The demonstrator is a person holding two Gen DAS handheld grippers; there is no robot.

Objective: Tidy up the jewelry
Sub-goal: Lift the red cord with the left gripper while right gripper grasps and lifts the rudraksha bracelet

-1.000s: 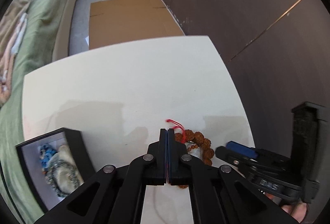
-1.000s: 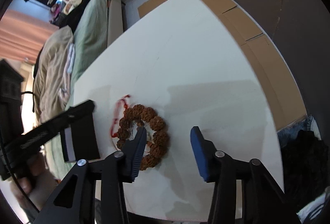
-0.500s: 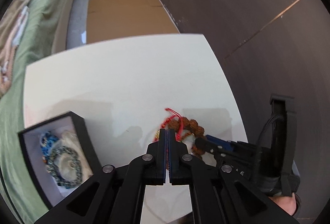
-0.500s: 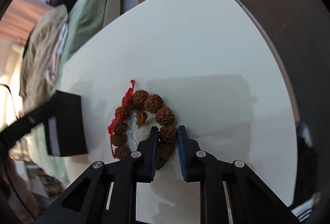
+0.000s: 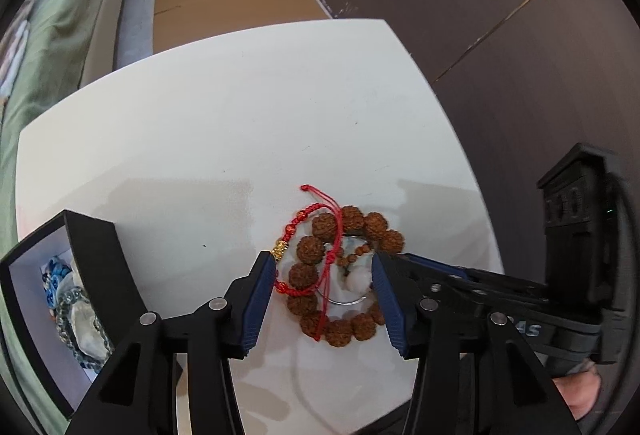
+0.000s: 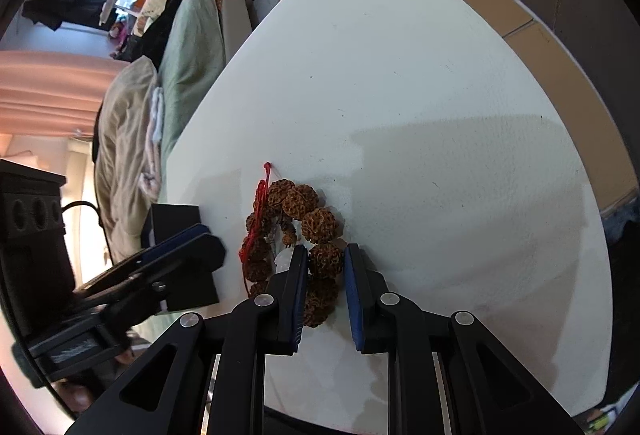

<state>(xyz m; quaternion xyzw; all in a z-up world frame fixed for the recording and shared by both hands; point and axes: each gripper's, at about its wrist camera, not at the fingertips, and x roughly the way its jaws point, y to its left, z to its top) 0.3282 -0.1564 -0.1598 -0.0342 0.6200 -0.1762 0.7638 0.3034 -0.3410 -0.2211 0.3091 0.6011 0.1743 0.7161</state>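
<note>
A brown rough-bead bracelet [image 5: 348, 227] lies on the white table [image 5: 240, 123], tangled with a red cord bracelet [image 5: 318, 213], a thin silver ring [image 5: 344, 302] and a small white stone [image 5: 357, 279]. My left gripper [image 5: 323, 263] hangs over this pile with its jaws opening. The pile sits between its blue pads, and neither pad presses on it. My right gripper [image 6: 326, 255] is shut on one bead of the brown bracelet [image 6: 326, 259], and in the left wrist view it reaches in from the right. A black jewelry box [image 5: 94, 259] stands at the lower left.
The box has a white lining and holds blue and clear bead bracelets [image 5: 76, 311]. A bed with a green cover [image 5: 60, 35] runs along the table's left side. Cardboard [image 5: 232, 3] lies on the floor beyond. A dark wall [image 5: 500, 15] is close on the right.
My left gripper went from shut to open and dropped closer over the bracelets. My right gripper closed from open onto a brown bead and has kept its hold.
</note>
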